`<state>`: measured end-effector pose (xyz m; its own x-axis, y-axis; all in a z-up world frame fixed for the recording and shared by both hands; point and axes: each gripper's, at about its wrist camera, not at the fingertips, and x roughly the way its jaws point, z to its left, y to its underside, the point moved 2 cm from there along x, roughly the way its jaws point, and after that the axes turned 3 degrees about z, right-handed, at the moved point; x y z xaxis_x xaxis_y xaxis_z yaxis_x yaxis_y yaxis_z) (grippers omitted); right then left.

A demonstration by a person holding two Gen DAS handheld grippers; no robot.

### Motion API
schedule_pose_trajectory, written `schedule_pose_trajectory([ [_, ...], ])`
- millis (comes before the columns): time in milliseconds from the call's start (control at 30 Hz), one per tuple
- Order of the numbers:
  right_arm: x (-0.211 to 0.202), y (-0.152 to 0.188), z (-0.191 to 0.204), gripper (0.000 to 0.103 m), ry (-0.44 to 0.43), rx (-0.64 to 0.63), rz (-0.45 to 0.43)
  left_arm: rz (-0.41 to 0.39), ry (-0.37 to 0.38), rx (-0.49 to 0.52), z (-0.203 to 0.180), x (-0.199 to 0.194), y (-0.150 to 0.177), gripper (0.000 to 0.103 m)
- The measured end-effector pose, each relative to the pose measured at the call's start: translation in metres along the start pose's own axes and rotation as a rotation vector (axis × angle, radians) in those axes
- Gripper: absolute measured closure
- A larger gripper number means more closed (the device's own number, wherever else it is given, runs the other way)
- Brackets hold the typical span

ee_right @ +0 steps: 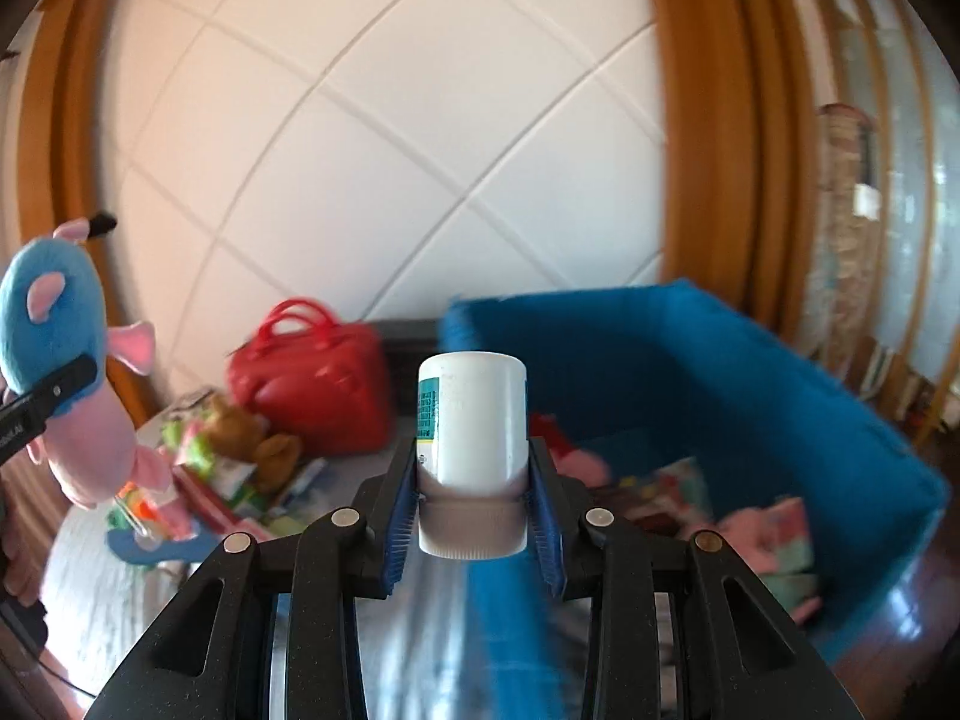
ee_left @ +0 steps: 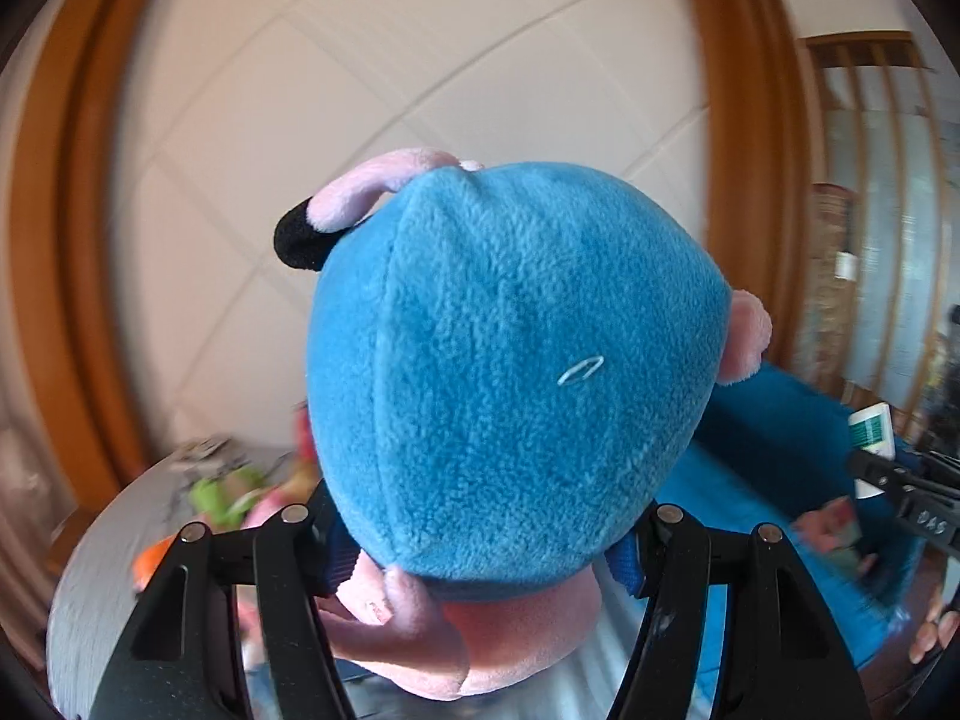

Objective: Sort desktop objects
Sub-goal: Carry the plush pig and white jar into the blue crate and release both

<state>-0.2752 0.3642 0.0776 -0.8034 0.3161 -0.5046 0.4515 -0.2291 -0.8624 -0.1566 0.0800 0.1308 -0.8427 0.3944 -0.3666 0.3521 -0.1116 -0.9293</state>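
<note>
White bottle [ee_right: 474, 438] label: green band, print too small to read.

One plush toy [ee_left: 516, 372], one bottle [ee_right: 473, 420], one bin [ee_right: 780, 390]

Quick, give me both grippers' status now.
Left gripper: shut on the plush toy.
Right gripper: shut on the white bottle.

The plush toy [ee_left: 516, 372] is blue with pink limbs and one black tip. The bottle [ee_right: 472, 456] is white with a green label. The handbag [ee_right: 312, 384] is red, the fabric bin [ee_right: 720, 372] blue.
</note>
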Motion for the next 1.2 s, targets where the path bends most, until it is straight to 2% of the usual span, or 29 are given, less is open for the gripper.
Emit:
schedule_pose_trajectory([
  [233, -0.015, 0.0, -0.089, 0.069, 0.139, 0.02, 0.008, 0.015, 0.186, 0.086, -0.134, 0.022, -0.016, 0.039],
  [400, -0.016, 0.001, -0.147, 0.069, 0.171, 0.025, 0.032, 0.063, 0.251, 0.116, -0.225, 0.048, -0.02, 0.039],
  [500, -0.008, 0.005, -0.174, 0.069, 0.175, 0.024, 0.046, 0.133, 0.27, 0.143, -0.256, 0.065, -0.022, 0.039],
  [767, 0.011, 0.011, -0.219, 0.069, 0.17, 0.011, 0.076, 0.31, 0.229, 0.192, -0.298, 0.105, 0.007, 0.039],
  [867, 0.018, 0.014, -0.224, 0.069, 0.165, 0.002, 0.085, 0.342, 0.209, 0.192, -0.298, 0.111, 0.011, 0.037],
  [967, 0.025, 0.017, -0.225, 0.069, 0.167, -0.008, 0.099, 0.371, 0.192, 0.185, -0.312, 0.12, 0.014, 0.033],
  [1000, 0.027, 0.018, -0.226, 0.069, 0.17, -0.011, 0.105, 0.378, 0.184, 0.185, -0.327, 0.125, 0.019, 0.032],
  [1200, 0.043, 0.024, -0.234, 0.069, 0.199, -0.027, 0.146, 0.45, 0.148, 0.188, -0.332, 0.137, 0.037, 0.024],
])
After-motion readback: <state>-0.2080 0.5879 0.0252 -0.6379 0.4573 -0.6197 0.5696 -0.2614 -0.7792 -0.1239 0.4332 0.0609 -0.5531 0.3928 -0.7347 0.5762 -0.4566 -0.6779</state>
